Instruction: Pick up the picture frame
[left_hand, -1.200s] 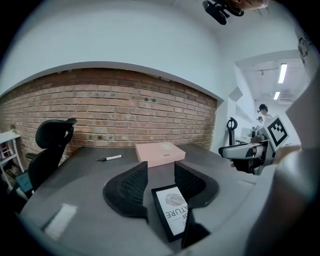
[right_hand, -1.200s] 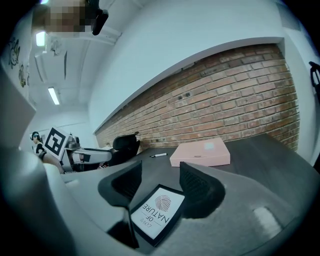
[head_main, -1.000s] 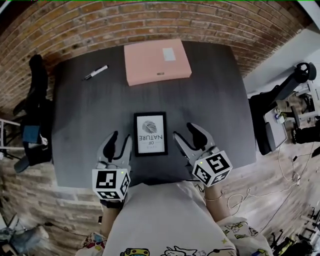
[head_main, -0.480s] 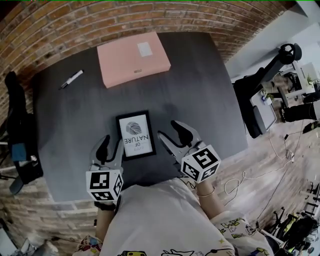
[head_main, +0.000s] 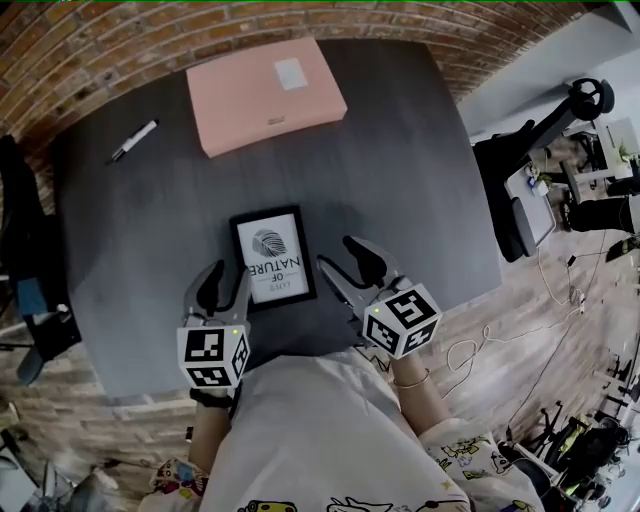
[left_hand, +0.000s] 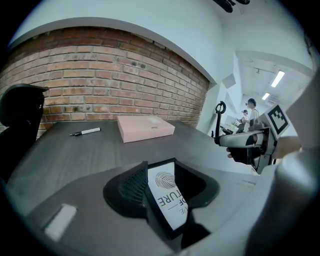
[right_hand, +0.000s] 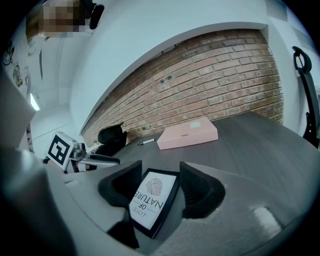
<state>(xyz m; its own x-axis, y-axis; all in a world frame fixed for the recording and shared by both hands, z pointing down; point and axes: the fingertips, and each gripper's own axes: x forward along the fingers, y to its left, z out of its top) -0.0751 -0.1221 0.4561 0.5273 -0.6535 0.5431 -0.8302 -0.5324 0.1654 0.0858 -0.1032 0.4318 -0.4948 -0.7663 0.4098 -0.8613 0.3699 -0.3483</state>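
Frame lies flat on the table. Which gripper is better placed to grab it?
Probably left. The left gripper is open, with the near corner of the picture frame lined up between its jaws. The right gripper, also open, sits beside the frame's right edge, slightly apart from it.

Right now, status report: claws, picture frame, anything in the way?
Left claw and right claw open, flanking. Picture frame flat on table, ungripped. Pink box beyond, out of path.

The picture frame (head_main: 272, 257) is flanked by the left gripper (head_main: 222, 284) and right gripper (head_main: 345, 262); behind it the box (head_main: 265, 95) is set, behind-left the marker (head_main: 133, 140).
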